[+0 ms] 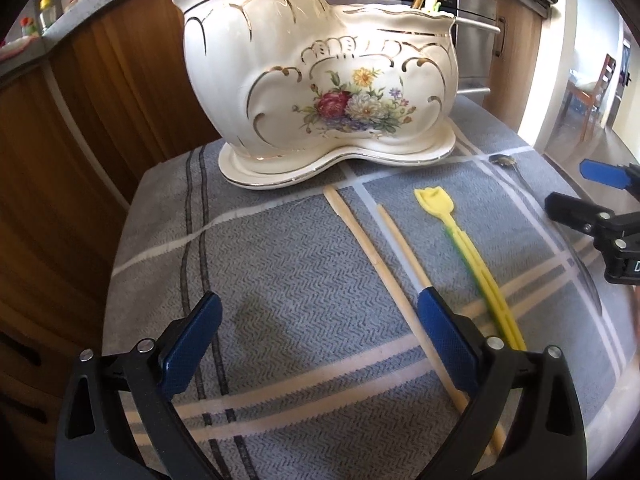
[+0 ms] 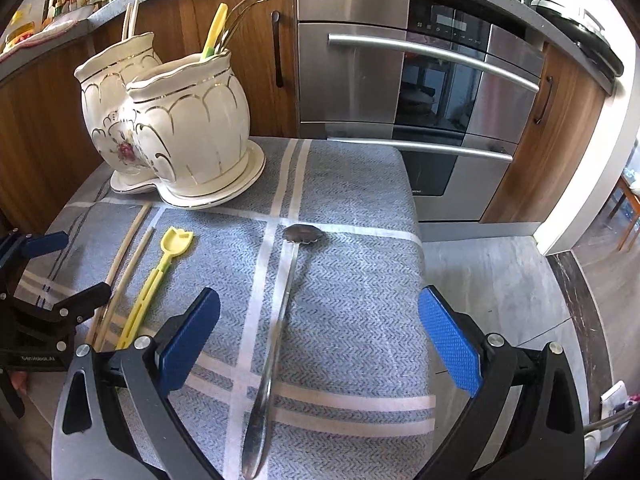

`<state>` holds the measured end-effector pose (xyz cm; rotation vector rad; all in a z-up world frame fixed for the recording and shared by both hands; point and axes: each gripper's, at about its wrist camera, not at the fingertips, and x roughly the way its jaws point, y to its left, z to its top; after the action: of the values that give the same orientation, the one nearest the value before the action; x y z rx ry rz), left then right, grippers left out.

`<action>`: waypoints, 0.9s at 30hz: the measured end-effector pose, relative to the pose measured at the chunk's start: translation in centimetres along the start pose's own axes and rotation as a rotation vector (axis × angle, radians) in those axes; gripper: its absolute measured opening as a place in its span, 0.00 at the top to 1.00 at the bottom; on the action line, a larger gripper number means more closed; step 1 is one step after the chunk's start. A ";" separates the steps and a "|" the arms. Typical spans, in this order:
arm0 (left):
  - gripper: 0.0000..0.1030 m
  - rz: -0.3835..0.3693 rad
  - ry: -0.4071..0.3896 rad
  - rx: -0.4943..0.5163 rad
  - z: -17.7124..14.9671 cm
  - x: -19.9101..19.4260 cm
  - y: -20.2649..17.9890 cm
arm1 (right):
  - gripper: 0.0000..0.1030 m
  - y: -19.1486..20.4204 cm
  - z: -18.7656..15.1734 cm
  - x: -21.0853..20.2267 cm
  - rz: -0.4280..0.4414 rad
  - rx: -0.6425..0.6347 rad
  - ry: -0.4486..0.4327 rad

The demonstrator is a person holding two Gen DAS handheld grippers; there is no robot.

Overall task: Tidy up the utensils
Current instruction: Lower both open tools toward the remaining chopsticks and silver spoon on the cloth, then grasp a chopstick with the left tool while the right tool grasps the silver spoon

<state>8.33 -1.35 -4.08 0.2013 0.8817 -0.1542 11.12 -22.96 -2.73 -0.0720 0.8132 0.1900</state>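
Left wrist view: left claw (image 1: 320, 320) spread wide, empty, above chopsticks (image 1: 372, 256) lying mid-tabletop before the ceramic holder (image 1: 316, 76); best lowered astride both sticks.

Right wrist view: right claw (image 2: 320, 320) likewise apart, straddling the metal spoon (image 2: 276, 336) near the tabletop's right edge; best closed mid-handle.

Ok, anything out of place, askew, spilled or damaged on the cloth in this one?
Nothing spilled or broken. Four utensils lie loose on the cloth rather than in the holder: two chopsticks, not quite parallel, a yellow pick and a metal spoon. Both the left gripper and the right gripper are open and empty.
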 end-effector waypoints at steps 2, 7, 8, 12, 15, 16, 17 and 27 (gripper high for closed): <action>0.09 -0.020 0.009 0.000 -0.1 0.0 0.0 | 0.08 0.1 0.2 0.2 0.011 0.001 0.006; 0.38 -0.105 0.021 0.008 0.0 -0.4 -0.5 | 0.25 0.5 0.5 1.2 0.045 0.023 0.039; 0.41 -0.107 0.021 0.014 0.0 -0.5 -0.7 | 0.29 0.5 0.6 1.4 0.055 0.031 0.047; 0.49 -0.112 0.019 0.042 0.1 -0.7 -1.3 | 0.46 0.8 0.9 2.2 0.075 0.041 0.069; 0.58 -0.123 0.022 0.061 0.2 -0.7 -1.3 | 0.52 1.0 1.3 2.8 0.072 0.040 0.072; 0.63 -0.127 0.024 0.066 0.3 -0.7 -1.2 | 0.54 1.1 1.4 2.9 0.068 0.037 0.072; 0.65 -0.129 0.026 0.070 0.3 -0.7 -1.0 | 0.57 1.2 1.5 3.1 0.065 0.035 0.071; 0.89 -0.143 0.052 0.114 0.3 -0.7 1.0 | 0.93 0.8 2.0 3.6 0.067 0.051 0.069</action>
<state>8.37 -0.38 -3.26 0.2494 0.9405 -0.3343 14.79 -21.35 -4.01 -0.0030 0.8895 0.2308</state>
